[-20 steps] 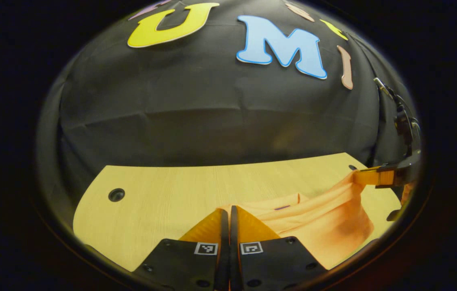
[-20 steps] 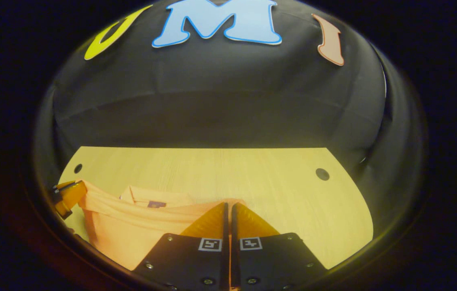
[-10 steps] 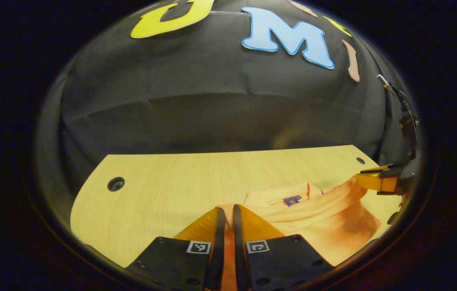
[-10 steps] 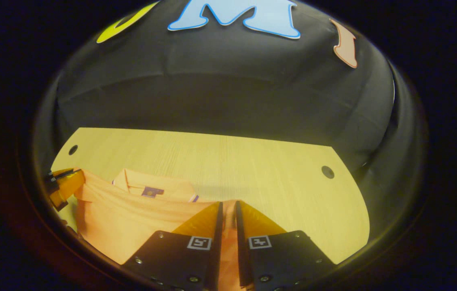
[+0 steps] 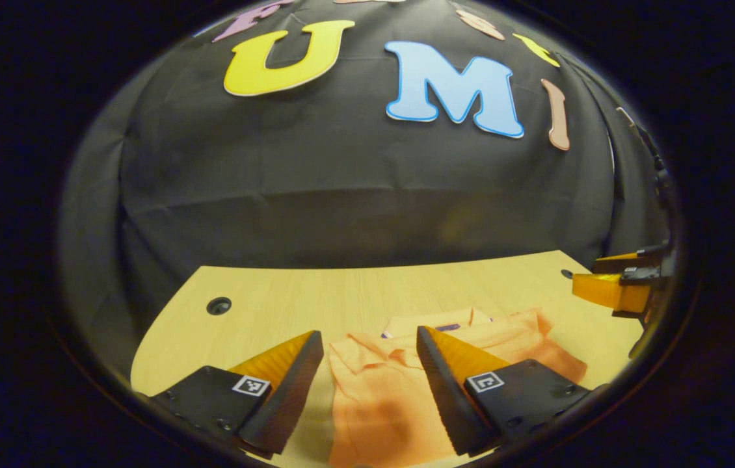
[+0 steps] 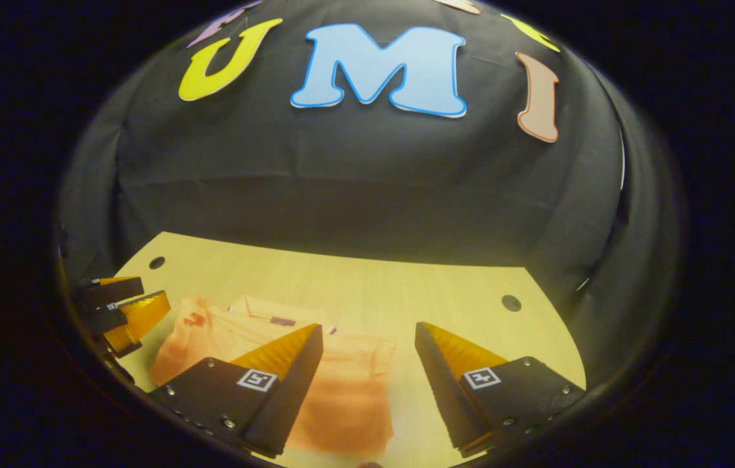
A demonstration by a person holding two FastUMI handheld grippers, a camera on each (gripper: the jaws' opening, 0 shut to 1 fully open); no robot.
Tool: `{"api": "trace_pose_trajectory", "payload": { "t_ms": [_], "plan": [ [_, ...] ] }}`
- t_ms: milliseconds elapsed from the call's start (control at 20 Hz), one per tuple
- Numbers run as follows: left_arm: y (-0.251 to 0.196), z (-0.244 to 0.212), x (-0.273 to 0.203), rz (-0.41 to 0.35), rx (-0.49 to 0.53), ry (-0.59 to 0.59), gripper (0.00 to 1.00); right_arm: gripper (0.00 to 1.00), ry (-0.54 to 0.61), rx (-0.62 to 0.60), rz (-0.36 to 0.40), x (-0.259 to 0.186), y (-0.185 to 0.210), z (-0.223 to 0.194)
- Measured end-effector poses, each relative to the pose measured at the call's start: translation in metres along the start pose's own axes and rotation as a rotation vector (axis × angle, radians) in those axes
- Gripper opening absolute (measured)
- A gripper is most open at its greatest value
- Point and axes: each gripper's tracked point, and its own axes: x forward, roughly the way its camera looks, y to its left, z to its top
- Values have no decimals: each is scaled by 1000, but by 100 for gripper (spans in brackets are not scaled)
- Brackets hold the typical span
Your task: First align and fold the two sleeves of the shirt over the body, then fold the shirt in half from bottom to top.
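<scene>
An orange shirt (image 5: 380,383) lies folded on the light wooden table (image 5: 315,299), its collar (image 5: 436,322) toward the far wall. My left gripper (image 5: 371,338) stands open just above the shirt's left part, fingers wide apart with cloth showing between them but not gripped. In the right gripper view the shirt (image 6: 341,383) lies below, and my right gripper (image 6: 367,328) is open over its right edge, holding nothing. The right gripper (image 5: 614,289) appears at the far right of the left gripper view; the left gripper (image 6: 127,312) appears at the left edge of the right gripper view.
The table has a round cable hole near each far corner (image 5: 218,305) (image 6: 510,303). The black cloth wall (image 5: 354,195) hangs right behind the table's far edge. Bare wood lies left of the shirt (image 5: 244,318) and right of it (image 6: 471,325).
Both grippers were shut on the shirt's hem, carrying it toward the collar. They have opened wide and let go; the cloth now lies flat, doubled over itself.
</scene>
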Motion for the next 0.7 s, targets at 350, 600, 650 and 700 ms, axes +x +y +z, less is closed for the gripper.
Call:
{"api": "trace_pose_trajectory", "payload": {
  "t_ms": [350, 600, 650, 700],
  "plan": [
    [-45, 35, -79, 12, -38, -132, 95, 96, -153, -52, 33, -78, -20, 19],
    [-79, 48, -137, 44, -34, -217, 95, 96, -227, -91, 70, -133, -31, 15],
    [-85, 49, -149, 51, -40, -230, 95, 96, -241, -98, 78, -142, -33, 14],
    [-90, 48, -160, 60, -50, -238, 94, 96, -251, -103, 87, -153, -34, 11]
  ]
}}
